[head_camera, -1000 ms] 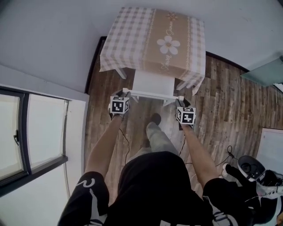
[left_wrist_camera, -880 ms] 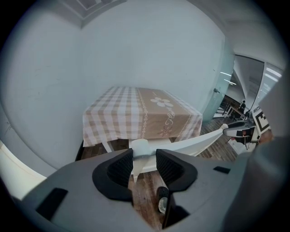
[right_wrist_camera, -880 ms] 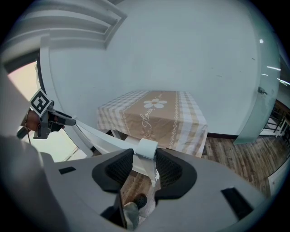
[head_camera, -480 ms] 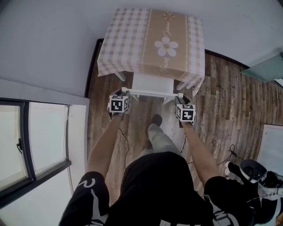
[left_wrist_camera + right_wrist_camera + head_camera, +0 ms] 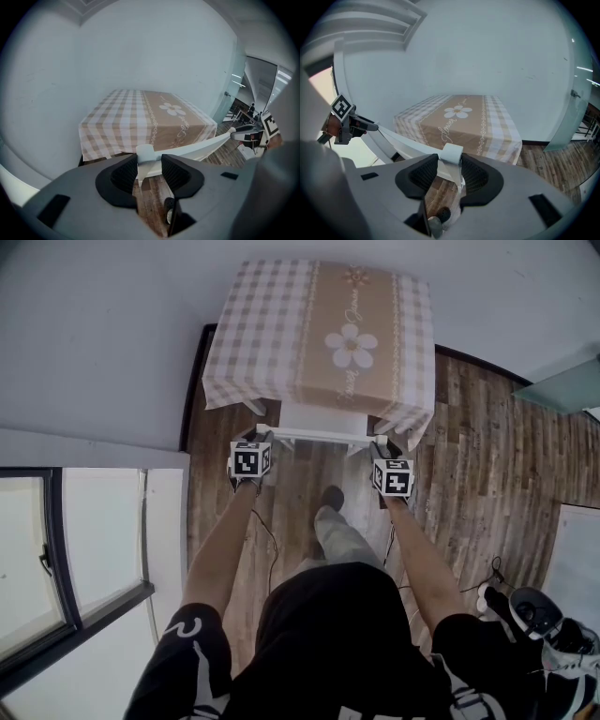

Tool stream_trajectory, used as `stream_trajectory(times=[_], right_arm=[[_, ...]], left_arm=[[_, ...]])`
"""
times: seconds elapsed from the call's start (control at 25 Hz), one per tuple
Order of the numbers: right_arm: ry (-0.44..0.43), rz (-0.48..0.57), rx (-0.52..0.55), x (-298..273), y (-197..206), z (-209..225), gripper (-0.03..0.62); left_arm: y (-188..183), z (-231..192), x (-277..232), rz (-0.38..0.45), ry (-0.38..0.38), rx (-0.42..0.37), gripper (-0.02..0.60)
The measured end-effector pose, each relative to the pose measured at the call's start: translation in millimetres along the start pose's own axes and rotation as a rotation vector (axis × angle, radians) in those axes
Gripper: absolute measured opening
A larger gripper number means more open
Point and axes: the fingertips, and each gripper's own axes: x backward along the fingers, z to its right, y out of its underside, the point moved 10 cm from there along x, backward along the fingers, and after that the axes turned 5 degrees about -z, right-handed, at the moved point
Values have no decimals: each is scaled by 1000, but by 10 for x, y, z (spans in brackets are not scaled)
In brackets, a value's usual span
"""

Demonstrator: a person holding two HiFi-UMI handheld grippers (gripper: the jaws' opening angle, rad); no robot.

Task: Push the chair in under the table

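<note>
A white chair (image 5: 320,435) stands at the near side of a table (image 5: 319,334) covered with a checked beige cloth with a daisy print. Most of its seat is hidden under the cloth. My left gripper (image 5: 262,439) is shut on the left corner post (image 5: 145,152) of the chair back. My right gripper (image 5: 379,446) is shut on the right corner post (image 5: 452,153). The top rail (image 5: 199,146) runs between them. In each gripper view the other gripper (image 5: 253,133) (image 5: 347,123) shows at the rail's far end.
A pale wall stands right behind the table (image 5: 461,123), with a dark skirting (image 5: 195,381) at its foot. A window (image 5: 75,549) is at the left, a glass panel (image 5: 562,390) at the right. The person's foot (image 5: 330,495) is on the wood floor; a white device (image 5: 539,615) lies at lower right.
Both grippers have moved forward toward the table with the chair back. More of the seat has slid under the cloth, and the person has stepped closer.
</note>
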Motion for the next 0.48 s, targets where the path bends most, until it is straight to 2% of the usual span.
stream_trajectory(times=[0.48], right_arm=[[-5, -6, -9, -338, -425, 238, 156]], left_arm=[[-462, -71, -282, -19, -19, 7, 161]])
